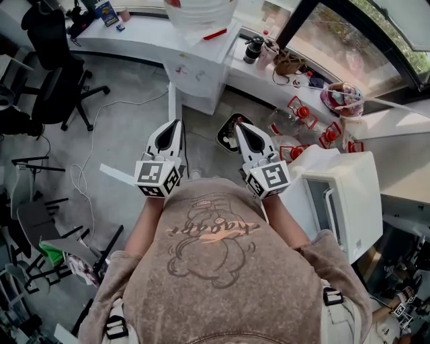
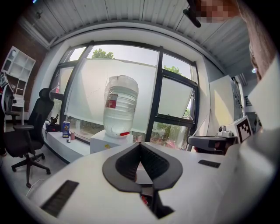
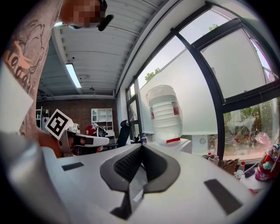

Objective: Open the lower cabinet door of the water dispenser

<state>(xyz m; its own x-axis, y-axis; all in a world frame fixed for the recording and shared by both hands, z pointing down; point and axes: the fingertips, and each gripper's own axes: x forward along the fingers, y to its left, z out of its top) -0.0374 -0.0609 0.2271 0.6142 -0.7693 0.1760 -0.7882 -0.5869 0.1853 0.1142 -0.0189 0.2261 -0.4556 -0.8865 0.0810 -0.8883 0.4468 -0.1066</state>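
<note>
The person is standing with both tools held just in front of the chest, side by side and pointing level ahead. The left gripper is showing its jaws pressed together at the tips with nothing between them, and the right gripper is showing the same, shut and empty. Just beyond them a dark waste bin is sitting on the floor. Well apart from both tools, the white water dispenser is standing against the long white desk by the window, carrying its big clear bottle. Both gripper views are catching only that bottle and the dispenser's top, since each gripper's own body is hiding the lower front. From the head view, a narrow white panel is jutting from the dispenser's front left corner toward the person. I am judging that this may be the lower cabinet door seen edge-on and swung out, though the steep angle is not settling it. So the scene is fitting two stages: grippers closing in on the dispenser before any pull, or grippers drawn back with the door standing open. Neither gripper is touching the dispenser, so what the next move calls for is depending on a clearer look at that lower front.
</note>
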